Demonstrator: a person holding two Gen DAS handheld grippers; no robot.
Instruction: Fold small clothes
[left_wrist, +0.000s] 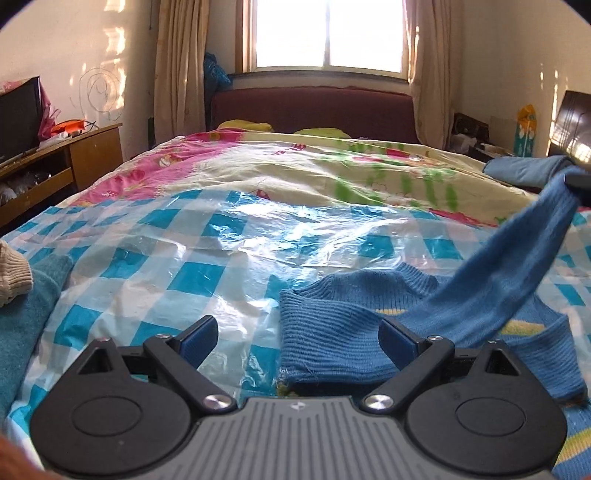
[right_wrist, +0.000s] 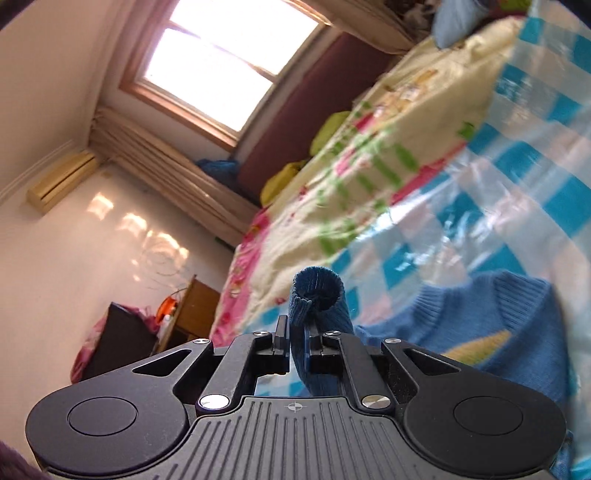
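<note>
Our blue knit sweater (left_wrist: 351, 325) lies at lower right on the checkered plastic sheet (left_wrist: 207, 236). Only the right wrist view shows our right gripper (right_wrist: 297, 336) pinching the sleeve cuff (right_wrist: 319, 295); the left gripper (left_wrist: 297, 338) hovers with fingers spread. The sweater's hem is cut off.

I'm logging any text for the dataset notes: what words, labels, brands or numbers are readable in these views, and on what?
No readable text in either view.
Quilt: cartoon prints only, no legible words.
Yellow bag by the right wall: picture print, any lettering too blurred.
Left wall: a pencil scribble, not writing.
Blue sweater: stripes, no label showing.
</note>
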